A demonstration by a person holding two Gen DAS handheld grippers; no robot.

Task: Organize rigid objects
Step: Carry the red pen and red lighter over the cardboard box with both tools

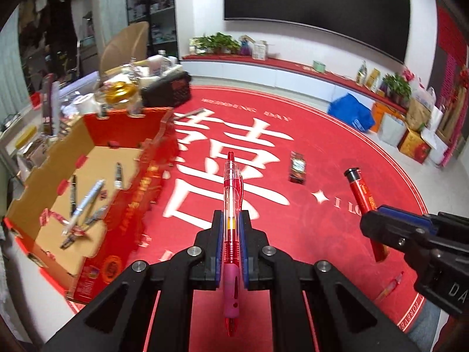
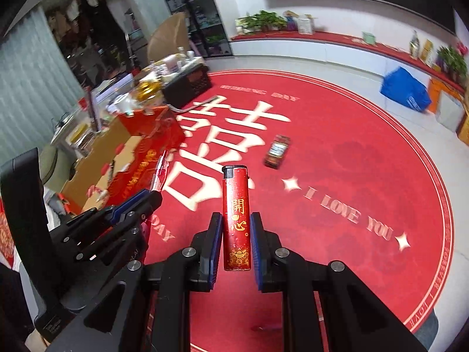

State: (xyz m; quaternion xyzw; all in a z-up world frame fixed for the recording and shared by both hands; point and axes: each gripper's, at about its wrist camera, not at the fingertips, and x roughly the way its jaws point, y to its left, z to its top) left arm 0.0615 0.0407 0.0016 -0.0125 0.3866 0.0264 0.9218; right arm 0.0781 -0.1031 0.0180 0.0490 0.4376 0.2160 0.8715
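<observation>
Taking the open cardboard box as the landmark and going left to right: inside it lie several pens and markers, loose on the brown bottom, so it reads as the collecting place.

Just right of the box, above the red round rug, the left hand-held gripper is clenched on a red transparent pen. The blue pads pinch the barrel about midway, the pink rubber grip behind them and the tip pointing forward. The pen looks light and stiff, with a smooth plastic barrel that could slide or swivel; the rubber grip zone would be the surer place to hold.

Farther right of the box, a small dark packet lies flat on the rug, untouched. It looks light and boxy, best taken across its narrow sides.

Farthest right from the box, the right hand-held gripper grasps a red lighter at its lower half, black cap forward. Judged from its look it is light, rigid and glossy, with flat sides that suit the pads; a mid-body hold avoids the cap mechanism. Near the rug's front edge another red pen lies on the rug
</observation>
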